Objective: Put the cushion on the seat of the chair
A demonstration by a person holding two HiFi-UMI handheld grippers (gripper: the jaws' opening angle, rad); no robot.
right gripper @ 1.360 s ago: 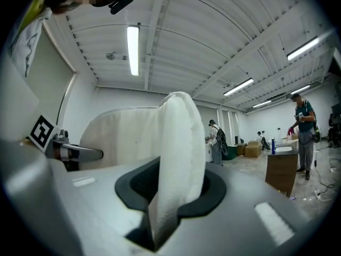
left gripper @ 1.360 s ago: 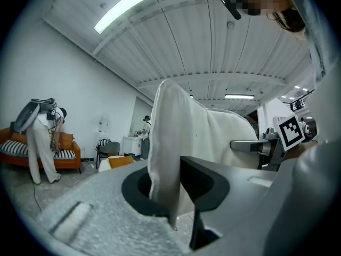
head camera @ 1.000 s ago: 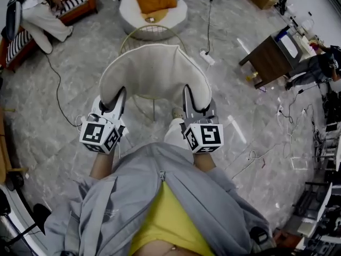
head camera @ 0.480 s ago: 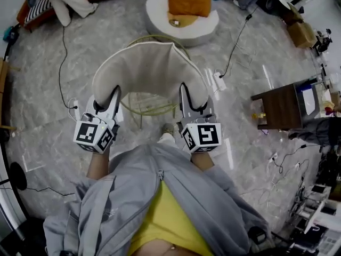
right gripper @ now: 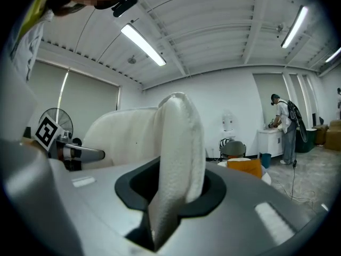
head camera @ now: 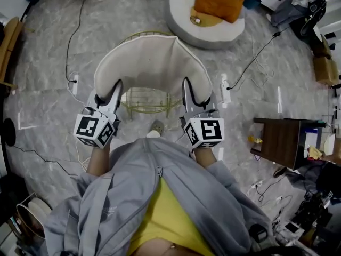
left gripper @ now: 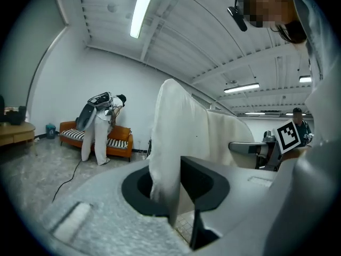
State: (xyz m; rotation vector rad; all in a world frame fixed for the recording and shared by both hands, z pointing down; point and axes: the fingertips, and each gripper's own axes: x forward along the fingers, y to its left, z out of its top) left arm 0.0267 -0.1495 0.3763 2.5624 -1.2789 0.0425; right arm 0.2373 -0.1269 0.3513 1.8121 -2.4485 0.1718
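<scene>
A white curved cushion [head camera: 152, 63] hangs in the head view's middle, held at its two near corners. My left gripper [head camera: 117, 87] is shut on its left corner and my right gripper [head camera: 187, 85] on its right corner. Under the cushion stands the gold wire chair [head camera: 146, 99]; part of its wire seat shows below the cushion's near edge, and the rest is hidden. In the left gripper view the cushion [left gripper: 178, 127] rises out of the left gripper [left gripper: 173, 196]. The right gripper view shows a thick fold of the cushion [right gripper: 178, 137] pinched in the right gripper [right gripper: 170, 201].
A round white pouf [head camera: 184, 23] carrying an orange pillow [head camera: 218, 1] stands beyond the chair. A dark wooden side table [head camera: 279, 140] is at the right. Cables and a power strip [head camera: 225, 89] lie on the marble floor. A person [right gripper: 282, 127] stands by a counter; an orange sofa [left gripper: 96, 140] lines the wall.
Both grippers have swung round with the cushion still gripped. The chair's wire seat now shows under the cushion's near edge, and the pouf has slid to the upper right of the view.
</scene>
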